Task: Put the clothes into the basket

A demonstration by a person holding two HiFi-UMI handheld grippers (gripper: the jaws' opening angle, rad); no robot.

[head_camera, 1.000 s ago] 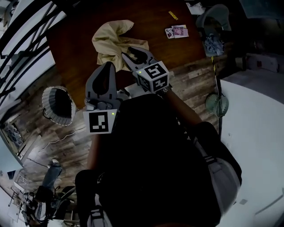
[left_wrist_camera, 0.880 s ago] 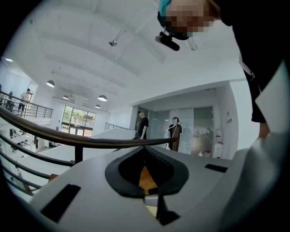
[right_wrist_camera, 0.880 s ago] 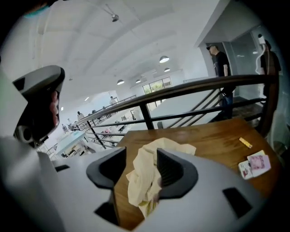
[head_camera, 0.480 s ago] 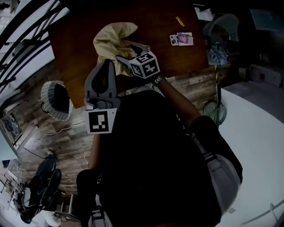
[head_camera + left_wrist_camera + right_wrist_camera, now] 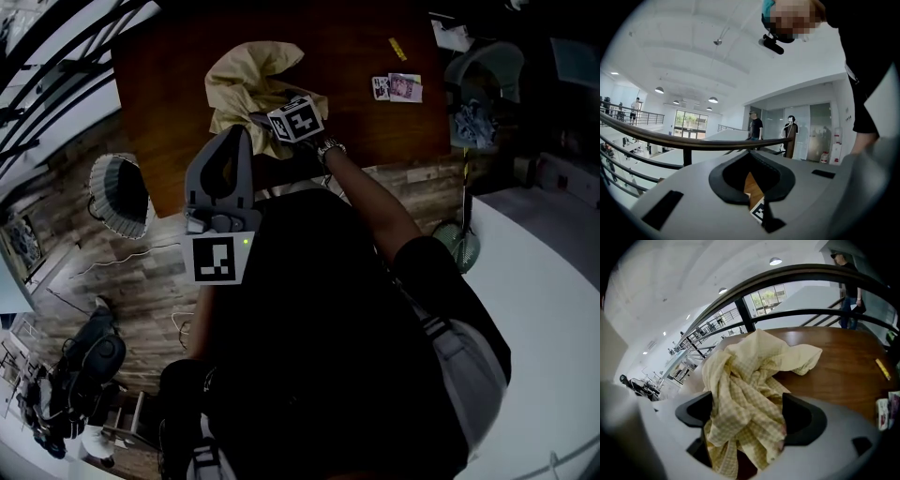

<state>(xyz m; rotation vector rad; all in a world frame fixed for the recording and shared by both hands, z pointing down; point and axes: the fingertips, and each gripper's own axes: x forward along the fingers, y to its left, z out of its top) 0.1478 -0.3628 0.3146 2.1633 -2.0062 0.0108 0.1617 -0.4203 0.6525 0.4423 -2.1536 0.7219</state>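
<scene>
Yellow checked cloth between the opening jaws of the down-tilted right hand-held gripper, arm outstretched.

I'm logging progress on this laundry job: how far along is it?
Done: nothing visible; the basket on the floor shows no cloth inside. In hand: the right tool, jaws opening, straddles the yellow checked cloth on the table, not yet gripping it. The left tool is shut and empty. Left: grip the cloth, carry it over, drop it in the basket.

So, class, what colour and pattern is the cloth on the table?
Pale yellow cloth, finely checked; the right gripper view shows it best.
</scene>
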